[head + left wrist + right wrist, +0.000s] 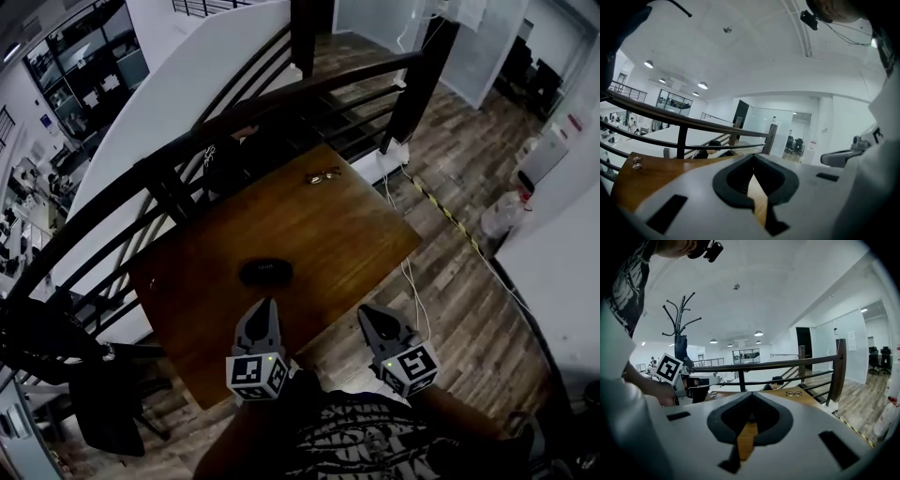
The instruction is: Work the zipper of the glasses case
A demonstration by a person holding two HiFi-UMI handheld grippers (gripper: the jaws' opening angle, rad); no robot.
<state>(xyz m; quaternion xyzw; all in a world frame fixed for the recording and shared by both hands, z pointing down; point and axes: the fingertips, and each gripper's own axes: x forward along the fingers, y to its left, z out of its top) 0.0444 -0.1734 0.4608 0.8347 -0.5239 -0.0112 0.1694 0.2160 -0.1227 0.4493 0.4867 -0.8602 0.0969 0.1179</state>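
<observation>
A dark oval glasses case (265,272) lies on the brown wooden table (337,234), near its front half. A pair of glasses (323,175) rests at the far edge; the right gripper view shows the glasses (793,393) too. My left gripper (262,309) hovers at the table's near edge, just short of the case, jaws shut and empty. My right gripper (371,314) is held beside the table's near right edge, also shut with nothing in it. The left gripper (752,161) and right gripper (750,400) each show closed tips with tabletop beyond.
A dark railing (234,112) curves round the table's far side and left. A black chair (103,403) stands at the lower left. Wooden floor (469,281) with a cable runs to the right. A coat stand (680,329) rises at the left in the right gripper view.
</observation>
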